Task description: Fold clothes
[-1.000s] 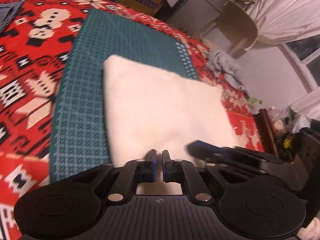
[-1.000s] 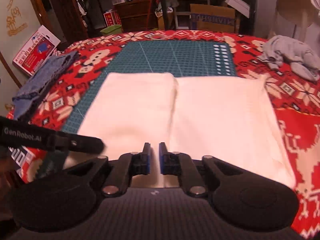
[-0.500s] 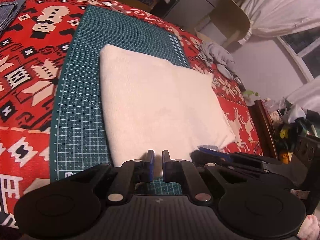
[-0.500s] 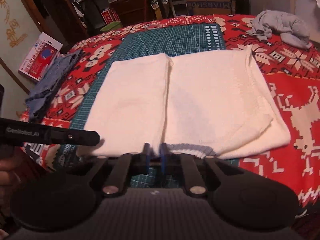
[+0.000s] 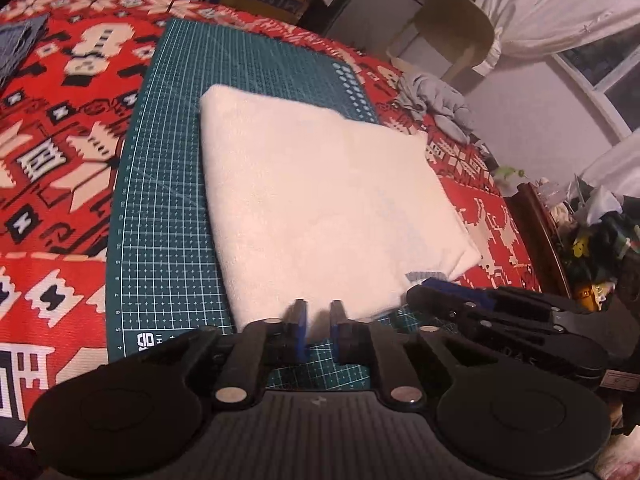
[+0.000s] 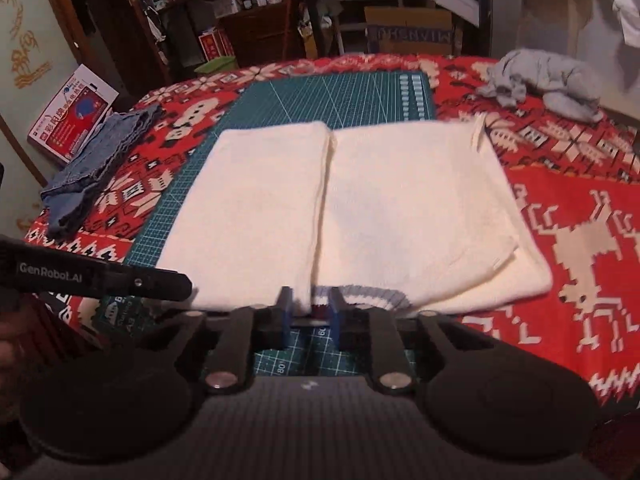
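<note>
A cream sweater [image 6: 352, 208], folded into a flat rectangle with a lengthwise crease down its middle, lies across a green cutting mat [image 6: 348, 92] on a table covered by a red patterned cloth [image 6: 580, 240]. We see the garment's right part spill off the mat onto the cloth, while its grey ribbed edge [image 6: 372, 294] faces the near side. Just before that near edge sit both handheld tools: the left gripper [image 5: 318, 322] and the right gripper [image 6: 310, 306], each with its blue-padded jaws parted by a narrow gap and nothing between them (the mat's grid shows through the space in both wrist views). From the left wrist view, the right gripper reaches in from the right, its tip close to the sweater's near corner.

Around the work area, a folded blue denim garment [image 6: 96, 168] rests on the cloth at the table's left side, well apart from the sweater, and a crumpled grey garment [image 6: 540, 80] lies at the far right corner. Beyond the table we make out a dim, crowded room: a cardboard box [image 6: 412, 32], cluttered shelves [image 6: 240, 12], a red-and-white printed box [image 6: 74, 114] leaning against the left wall, a light wooden chair [image 5: 456, 36], and white curtains [image 5: 560, 4] by a window [image 5: 608, 80].
</note>
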### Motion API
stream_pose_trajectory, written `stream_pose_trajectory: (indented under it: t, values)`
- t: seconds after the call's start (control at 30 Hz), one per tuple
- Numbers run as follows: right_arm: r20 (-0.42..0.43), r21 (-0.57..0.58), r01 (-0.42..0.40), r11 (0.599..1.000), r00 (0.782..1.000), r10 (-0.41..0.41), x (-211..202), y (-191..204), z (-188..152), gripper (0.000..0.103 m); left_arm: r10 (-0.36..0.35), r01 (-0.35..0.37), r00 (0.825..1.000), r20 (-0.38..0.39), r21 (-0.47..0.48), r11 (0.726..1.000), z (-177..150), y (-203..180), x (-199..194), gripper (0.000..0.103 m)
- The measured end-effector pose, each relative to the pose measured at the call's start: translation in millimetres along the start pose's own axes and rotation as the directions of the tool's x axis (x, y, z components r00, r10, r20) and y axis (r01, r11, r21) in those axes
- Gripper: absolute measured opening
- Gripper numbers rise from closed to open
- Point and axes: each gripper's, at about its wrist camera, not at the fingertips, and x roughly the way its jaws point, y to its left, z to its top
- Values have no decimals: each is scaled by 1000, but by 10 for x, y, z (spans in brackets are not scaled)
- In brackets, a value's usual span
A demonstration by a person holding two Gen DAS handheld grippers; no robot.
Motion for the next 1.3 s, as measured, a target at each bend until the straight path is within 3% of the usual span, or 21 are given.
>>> stream_pose_trajectory:
  t: [0.07, 0.13, 0.17, 0.2, 0.27, 0.37, 0.53, 0.83, 1.1, 1.17, 1.23, 1.3]
  values:
    - [16, -31, 18, 999, 1000, -17, -82, 33, 13, 47, 21, -21, 999, 25, 23, 1000, 0, -68, -45, 36]
    - [36, -62, 30, 998, 999, -28, -148, 70, 35, 69, 46, -49, 997, 54, 49, 998, 5, -139, -89, 65]
    - [52, -79, 41, 996, 998, -37, -172, 91, 48, 84, 59, -64, 996, 74, 67, 996, 9, -171, -115, 71]
    - [68, -98, 56, 994, 996, -50, -187, 113, 63, 91, 73, -81, 993, 95, 84, 993, 12, -203, -137, 78]
    - [100, -134, 88, 987, 992, -75, -218, 157, 92, 96, 92, -106, 988, 128, 113, 988, 23, -264, -173, 78]
    - [122, -140, 103, 985, 989, -86, -230, 165, 110, 102, 81, -108, 981, 179, 145, 983, 34, -318, -241, 90]
    - [146, -128, 111, 985, 985, -92, -234, 150, 129, 102, 38, -84, 963, 267, 164, 983, 5, -305, -339, 98]
    - [169, -115, 91, 989, 983, -71, -167, 149, 91, 102, 167, -190, 953, 254, 72, 979, 51, -194, -283, 99]
    - [181, -36, -59, 998, 981, 64, -172, 78, 62, 102, 124, -109, 979, 164, -103, 989, 34, 1, -221, 93]
    - [170, -10, -93, 996, 981, 94, -178, 62, 78, 102, 102, -85, 980, 169, -103, 991, 10, -3, -241, 86]
    - [155, -7, -94, 996, 983, 94, -167, 76, 92, 100, 116, -108, 977, 179, -52, 993, -2, -71, -259, 68]
    - [141, -14, -88, 996, 986, 89, -151, 106, 88, 90, 116, -117, 975, 188, -6, 993, -19, -131, -270, 57]
